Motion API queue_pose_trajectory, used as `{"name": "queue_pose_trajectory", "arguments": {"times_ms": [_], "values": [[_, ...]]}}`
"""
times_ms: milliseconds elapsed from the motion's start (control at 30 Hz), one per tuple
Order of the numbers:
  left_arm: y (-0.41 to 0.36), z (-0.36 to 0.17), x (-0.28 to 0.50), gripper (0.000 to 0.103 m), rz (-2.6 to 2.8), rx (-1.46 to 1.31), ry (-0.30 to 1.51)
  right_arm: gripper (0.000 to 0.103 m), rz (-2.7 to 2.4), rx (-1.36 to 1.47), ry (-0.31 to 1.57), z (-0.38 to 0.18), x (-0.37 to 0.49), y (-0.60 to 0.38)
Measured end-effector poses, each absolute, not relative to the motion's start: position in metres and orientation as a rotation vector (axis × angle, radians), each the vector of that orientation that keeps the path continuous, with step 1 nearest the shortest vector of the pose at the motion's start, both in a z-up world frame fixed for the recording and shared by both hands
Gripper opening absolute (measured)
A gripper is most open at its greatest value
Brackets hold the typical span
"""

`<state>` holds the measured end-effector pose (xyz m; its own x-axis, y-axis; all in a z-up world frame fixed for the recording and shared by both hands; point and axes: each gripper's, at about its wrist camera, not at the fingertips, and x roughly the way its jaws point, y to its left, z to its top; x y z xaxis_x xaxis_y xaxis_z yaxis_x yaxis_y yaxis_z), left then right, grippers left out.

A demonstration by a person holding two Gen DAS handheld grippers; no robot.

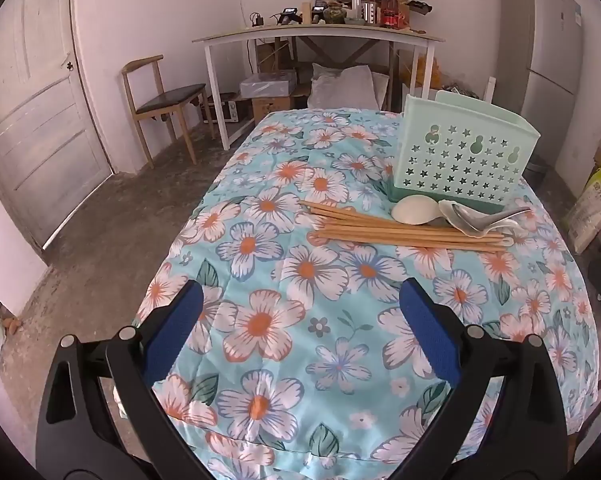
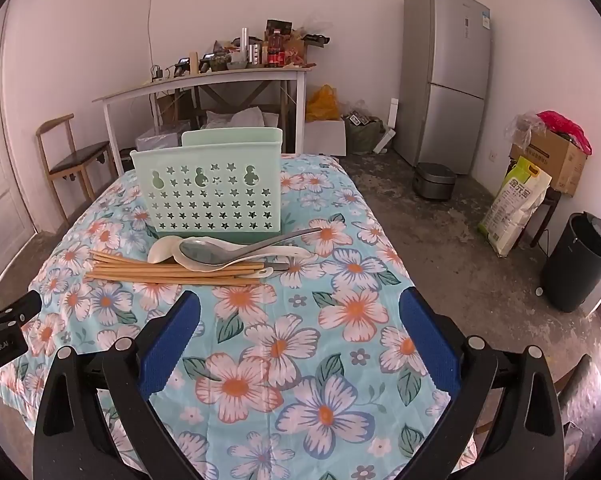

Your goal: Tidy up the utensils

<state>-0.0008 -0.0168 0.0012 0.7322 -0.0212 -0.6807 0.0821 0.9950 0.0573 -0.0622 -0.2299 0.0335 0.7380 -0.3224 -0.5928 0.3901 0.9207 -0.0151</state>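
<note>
Blue-padded, the left gripper (image 1: 300,332) and right gripper (image 2: 300,336) were both spread wide, holding nothing above the floral cloth (image 2: 284,360). Beyond them lay the chopsticks (image 2: 168,272), bundled, with the spoons (image 2: 220,254) overlapping them, just before the green holder (image 2: 208,192). Risk judged: a pinch on one stick could scatter the bundle or drag a spoon. Nothing obstructed approach; fridge (image 2: 444,80) stood well apart.
</note>
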Motion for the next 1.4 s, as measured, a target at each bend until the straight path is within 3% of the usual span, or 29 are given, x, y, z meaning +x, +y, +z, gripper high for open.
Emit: {"name": "queue_pose_trajectory", "arguments": {"times_ms": [1400], "values": [[0.000, 0.001, -0.002, 0.095, -0.079, 0.073, 0.751, 0.097, -0.392, 0.112, 0.621, 0.034, -0.063, -0.229]]}}
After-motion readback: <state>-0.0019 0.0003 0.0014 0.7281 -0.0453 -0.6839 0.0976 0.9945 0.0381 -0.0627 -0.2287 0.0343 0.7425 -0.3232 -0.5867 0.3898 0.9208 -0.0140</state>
